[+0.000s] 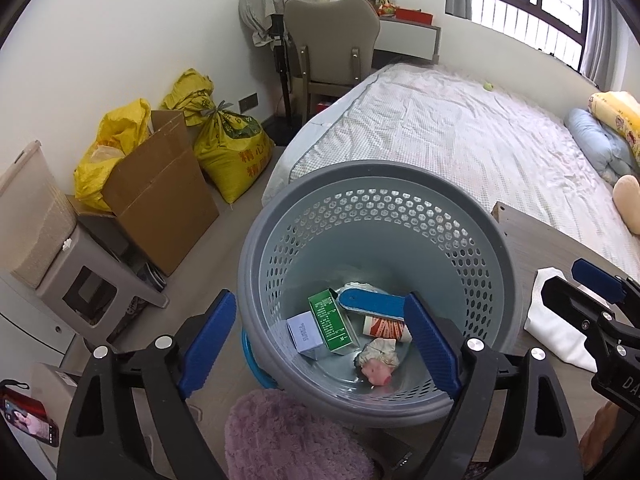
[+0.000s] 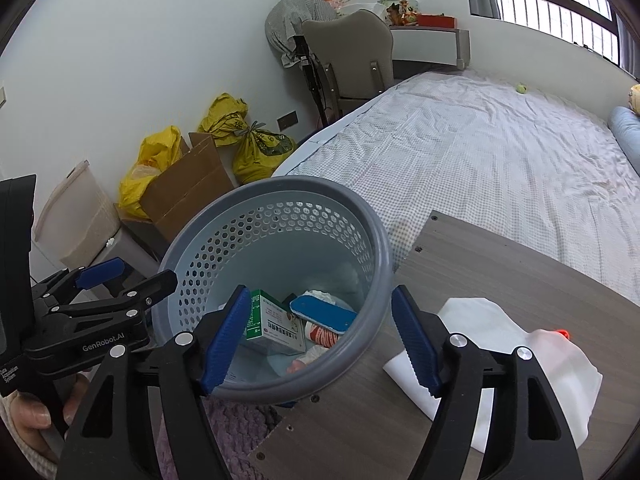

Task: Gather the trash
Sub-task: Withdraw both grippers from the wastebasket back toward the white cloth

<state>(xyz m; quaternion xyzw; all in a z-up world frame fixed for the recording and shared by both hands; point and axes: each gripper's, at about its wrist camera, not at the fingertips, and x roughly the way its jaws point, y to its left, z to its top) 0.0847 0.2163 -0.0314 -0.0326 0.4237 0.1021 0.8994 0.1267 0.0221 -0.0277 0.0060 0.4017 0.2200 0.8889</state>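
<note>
- The grey bin (image 1: pixel 376 236) stands on the floor at the foot of the bed (image 1: pixel 460 128), beside a wooden table (image 2: pixel 500 276).
- Inside the bin lie a green box (image 1: pixel 330 324), a white box (image 1: pixel 304 330), a blue strip (image 1: pixel 372 303), a red-and-white tube (image 1: pixel 386 328) and crumpled paper (image 1: pixel 378 350).
- The left gripper (image 1: pixel 320 344) hangs over the bin, jaws wide apart and empty.
- The right gripper (image 2: pixel 320 340) straddles the bin's near rim, jaws apart, holding nothing.
- A white cloth (image 2: pixel 492 332) lies on the table right of the bin.
</note>
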